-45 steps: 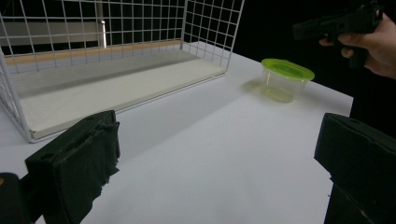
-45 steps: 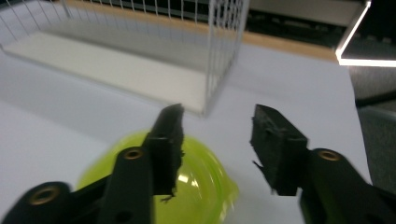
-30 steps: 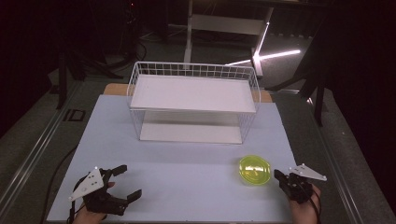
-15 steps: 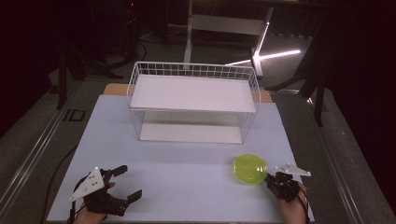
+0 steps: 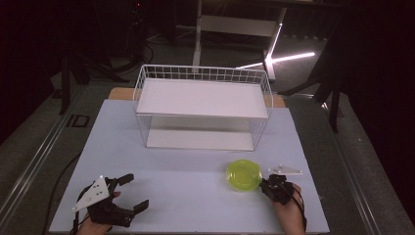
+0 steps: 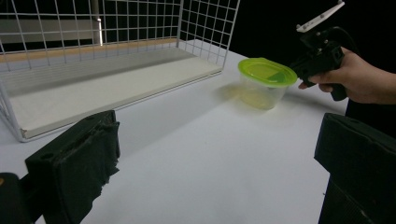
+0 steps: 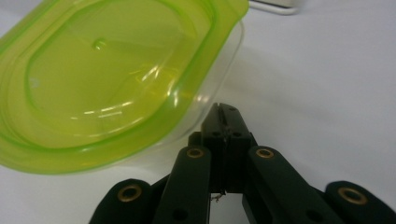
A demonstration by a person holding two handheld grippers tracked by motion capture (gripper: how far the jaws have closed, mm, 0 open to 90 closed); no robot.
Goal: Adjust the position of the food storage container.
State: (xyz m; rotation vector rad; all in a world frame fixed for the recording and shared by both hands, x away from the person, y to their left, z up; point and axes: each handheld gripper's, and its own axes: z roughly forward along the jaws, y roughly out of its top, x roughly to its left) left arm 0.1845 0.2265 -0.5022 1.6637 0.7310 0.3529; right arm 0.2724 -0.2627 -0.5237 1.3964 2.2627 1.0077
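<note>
R gripper point(image 5: 270, 184), jaws closed and empty, is kept at container point(image 5: 243, 175) wall at 3 o'clock; L gripper point(image 5: 131, 192) is left open.

A clear tub point(image 5: 243, 175) with yellow-green lid sits upright on the table.

container point(image 7: 205, 112): clear glossy plastic | lid point(image 5: 243, 174): glossy translucent green plastic | rack point(image 5: 203, 105) behind the container: white wire (coated metal) | table point(image 5: 186, 196): matt white
</note>
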